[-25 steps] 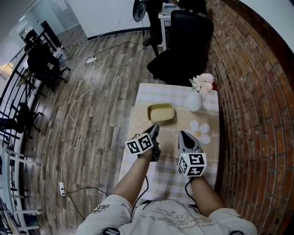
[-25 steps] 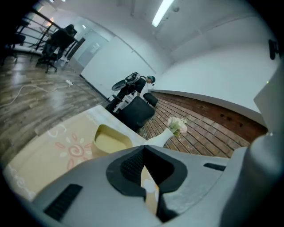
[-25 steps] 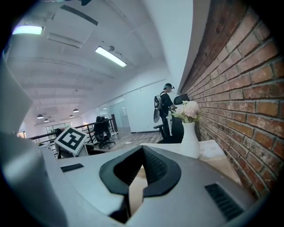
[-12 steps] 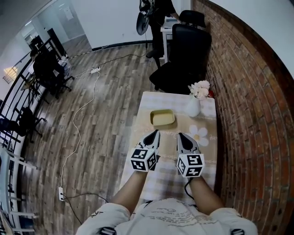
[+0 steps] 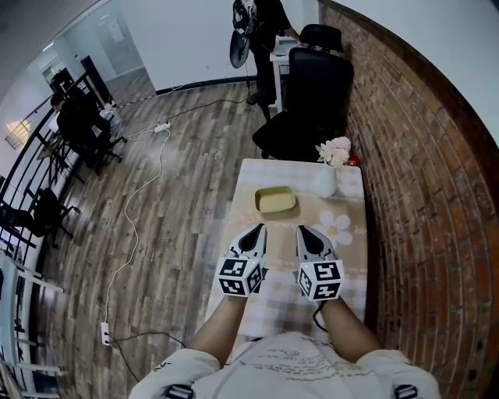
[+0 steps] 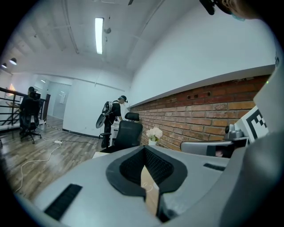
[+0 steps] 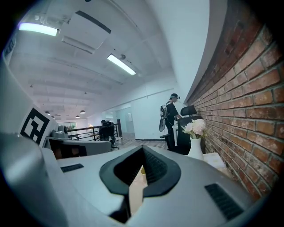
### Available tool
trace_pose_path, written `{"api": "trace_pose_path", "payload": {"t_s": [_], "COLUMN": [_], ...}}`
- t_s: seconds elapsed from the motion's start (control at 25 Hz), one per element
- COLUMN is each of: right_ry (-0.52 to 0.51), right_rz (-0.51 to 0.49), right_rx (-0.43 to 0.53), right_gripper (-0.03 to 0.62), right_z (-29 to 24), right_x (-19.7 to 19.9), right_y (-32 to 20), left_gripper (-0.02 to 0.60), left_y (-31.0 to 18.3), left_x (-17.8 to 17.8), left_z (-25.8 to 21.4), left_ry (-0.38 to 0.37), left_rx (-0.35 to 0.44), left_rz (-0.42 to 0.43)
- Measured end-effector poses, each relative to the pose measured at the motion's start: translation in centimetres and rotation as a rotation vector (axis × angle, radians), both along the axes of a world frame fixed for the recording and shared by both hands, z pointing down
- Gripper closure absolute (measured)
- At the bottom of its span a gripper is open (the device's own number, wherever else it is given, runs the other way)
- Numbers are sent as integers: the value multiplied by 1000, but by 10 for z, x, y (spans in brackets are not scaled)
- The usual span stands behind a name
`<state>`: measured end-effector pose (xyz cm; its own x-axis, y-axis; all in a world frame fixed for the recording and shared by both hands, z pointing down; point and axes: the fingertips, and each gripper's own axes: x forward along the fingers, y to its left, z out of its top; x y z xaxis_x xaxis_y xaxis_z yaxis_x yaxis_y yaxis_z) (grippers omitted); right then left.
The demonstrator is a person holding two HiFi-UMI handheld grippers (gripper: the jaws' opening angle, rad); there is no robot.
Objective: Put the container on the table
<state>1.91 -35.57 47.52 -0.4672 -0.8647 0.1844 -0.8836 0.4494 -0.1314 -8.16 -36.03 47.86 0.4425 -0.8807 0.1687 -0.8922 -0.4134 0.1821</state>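
Note:
The yellow container point(image 5: 276, 200) lies on the table point(image 5: 351, 269), on its checked cloth near the far half, with nothing touching it. My left gripper point(image 5: 256, 229) and right gripper point(image 5: 302, 231) hang side by side above the near half of the table, both pointing toward the container and well short of it. In the left gripper view the left gripper point(image 6: 144, 153) has its jaws shut and empty. The right gripper point(image 7: 141, 155) in its own view looks the same, pads together with nothing between them.
A white vase of flowers point(image 5: 327, 178) stands at the table's far right corner by the brick wall point(image 5: 421, 195). A black office chair point(image 5: 312, 93) sits just past the far end. A person point(image 5: 261, 23) stands further back. A cable point(image 5: 132, 234) runs over the wooden floor on the left.
Both grippers have risen and drawn back a little from the container. The left one rolled, so its marker cube now faces up. The container has stayed in place.

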Motion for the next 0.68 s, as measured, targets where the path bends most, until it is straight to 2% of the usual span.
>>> {"api": "trace_pose_path", "payload": {"t_s": [0.68], "right_ry": [21], "right_rz": [25], "right_rx": [27], "right_gripper": [591], "right_z": [-9], "right_x": [-8], "right_y": [18], "left_gripper": [577], "left_y": [19], "left_x": [-15], "left_z": [-6], "left_ry": [-3], "left_rx": [8], "left_rz": [14]}}
